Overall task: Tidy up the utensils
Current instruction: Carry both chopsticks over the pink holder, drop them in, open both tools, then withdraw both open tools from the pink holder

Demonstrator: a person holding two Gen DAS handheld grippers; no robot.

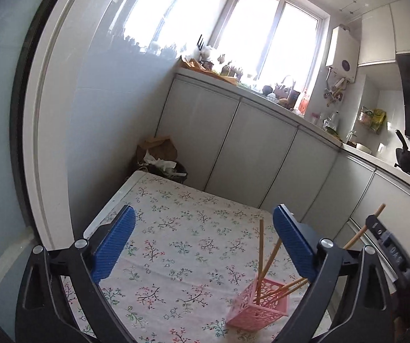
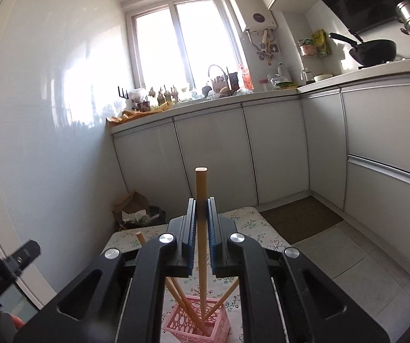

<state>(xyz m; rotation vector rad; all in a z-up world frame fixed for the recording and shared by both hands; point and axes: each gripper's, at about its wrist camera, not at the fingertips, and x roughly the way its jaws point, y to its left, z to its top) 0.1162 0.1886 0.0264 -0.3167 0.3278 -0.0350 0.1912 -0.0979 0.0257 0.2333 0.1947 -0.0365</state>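
A pink lattice basket [image 1: 257,305] stands on the floral tablecloth [image 1: 176,228] with several wooden chopsticks [image 1: 261,251] leaning in it. My left gripper [image 1: 203,217] is open wide above the cloth, to the left of the basket, with nothing between its blue pads [image 1: 113,245]. In the right wrist view my right gripper [image 2: 202,203] is shut on one upright chopstick [image 2: 201,183], whose lower end reaches into the basket [image 2: 196,323] among the other chopsticks [image 2: 182,300]. The right gripper's body [image 1: 382,237] shows at the right edge of the left wrist view.
Grey cabinet doors [image 1: 233,148] run behind and to the right of the table. A dark bin with a paper bag [image 1: 159,157] stands at the table's far corner. A black wok [image 2: 373,50] sits on the counter. A brown mat [image 2: 299,217] lies on the floor.
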